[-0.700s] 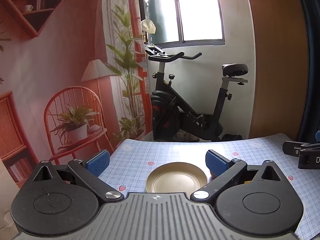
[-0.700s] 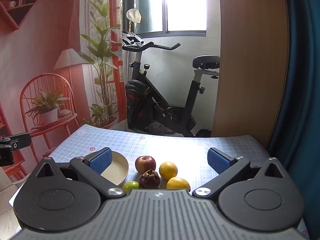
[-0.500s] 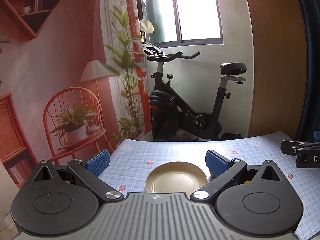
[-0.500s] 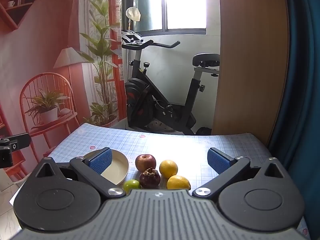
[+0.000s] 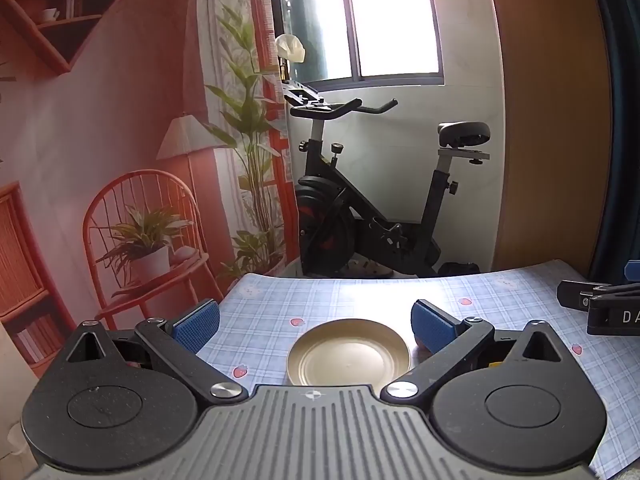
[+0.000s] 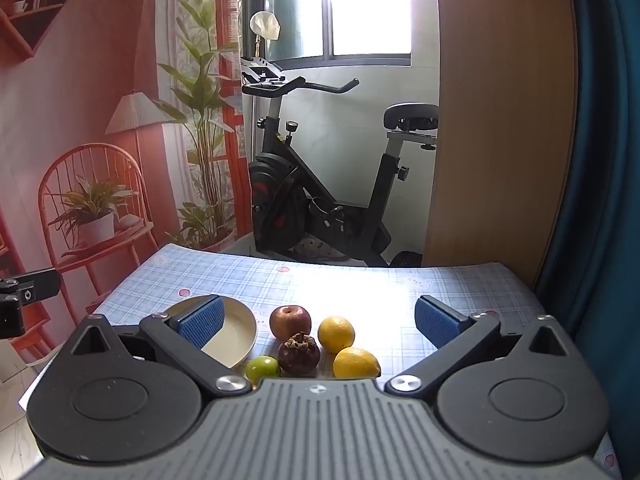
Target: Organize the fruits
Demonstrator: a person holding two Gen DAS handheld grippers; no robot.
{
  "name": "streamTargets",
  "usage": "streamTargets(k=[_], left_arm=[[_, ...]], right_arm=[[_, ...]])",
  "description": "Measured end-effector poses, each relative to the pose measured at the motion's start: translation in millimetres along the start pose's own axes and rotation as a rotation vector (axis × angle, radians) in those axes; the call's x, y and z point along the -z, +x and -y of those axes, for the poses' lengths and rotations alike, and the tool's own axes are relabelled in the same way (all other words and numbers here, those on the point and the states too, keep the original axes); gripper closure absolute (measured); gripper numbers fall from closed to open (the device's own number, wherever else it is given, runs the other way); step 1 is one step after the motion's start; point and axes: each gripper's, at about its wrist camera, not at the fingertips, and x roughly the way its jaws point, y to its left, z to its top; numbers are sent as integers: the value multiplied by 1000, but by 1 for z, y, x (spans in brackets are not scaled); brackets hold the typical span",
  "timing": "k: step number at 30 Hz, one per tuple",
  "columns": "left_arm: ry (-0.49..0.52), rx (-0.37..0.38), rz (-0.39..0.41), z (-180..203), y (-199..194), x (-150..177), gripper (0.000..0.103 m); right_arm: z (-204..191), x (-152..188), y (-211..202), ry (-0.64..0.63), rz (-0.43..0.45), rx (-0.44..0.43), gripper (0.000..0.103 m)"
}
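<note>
Nearest, between my right gripper's [image 6: 318,322] spread blue pads, I see lime [image 6: 262,368], mangosteen [image 6: 299,353] and lemon [image 6: 356,363], then apple [image 6: 290,321] and orange [image 6: 336,334]. My left gripper [image 5: 316,322] is spread too, the plate [image 5: 348,358] lying between its pads on the checked tablecloth [image 5: 360,296].

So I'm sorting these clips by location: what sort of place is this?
Most likely a room in a home. An exercise bike stands under a window, and a table with a checked cloth holds a plate and loose fruit. The shelf-and-chair wall looks like a printed backdrop.
</note>
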Motion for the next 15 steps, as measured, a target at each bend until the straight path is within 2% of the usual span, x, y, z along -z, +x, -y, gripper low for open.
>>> streamTargets(k=[15], left_arm=[[0, 1, 5, 0, -3, -1, 0]], right_arm=[[0, -1, -1, 0, 2, 0, 0]])
